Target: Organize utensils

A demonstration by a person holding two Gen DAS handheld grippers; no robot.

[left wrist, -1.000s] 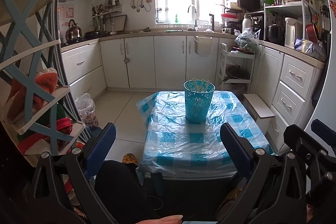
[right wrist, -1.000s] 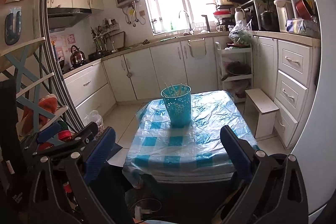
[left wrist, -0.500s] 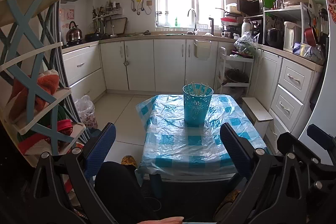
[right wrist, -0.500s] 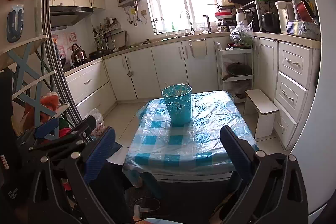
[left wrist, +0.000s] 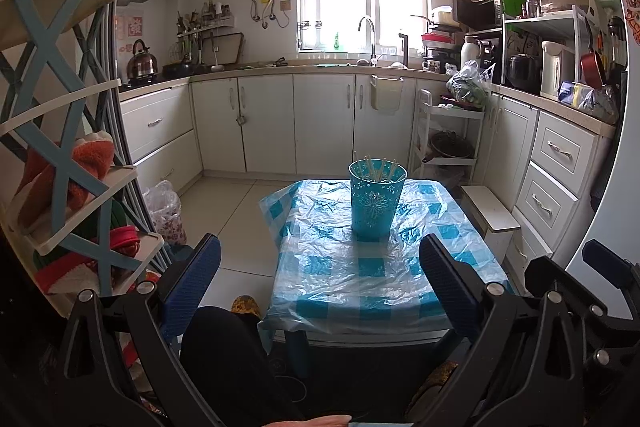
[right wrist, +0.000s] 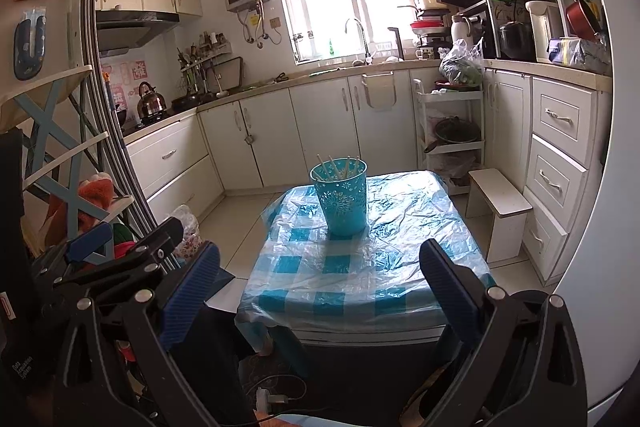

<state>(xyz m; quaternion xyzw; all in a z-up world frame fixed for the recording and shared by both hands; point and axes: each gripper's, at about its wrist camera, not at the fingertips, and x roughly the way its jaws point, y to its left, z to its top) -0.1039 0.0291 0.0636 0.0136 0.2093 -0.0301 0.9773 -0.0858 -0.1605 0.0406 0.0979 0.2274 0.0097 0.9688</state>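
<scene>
Chopsticks (left wrist: 376, 169) lower ends hidden in holder (left wrist: 376, 203)

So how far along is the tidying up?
It looks nearly finished. The chopsticks stand in the teal cup on the checked table. Left claw and right claw are open, holding nothing. No loose utensils show on the tabletop.
</scene>
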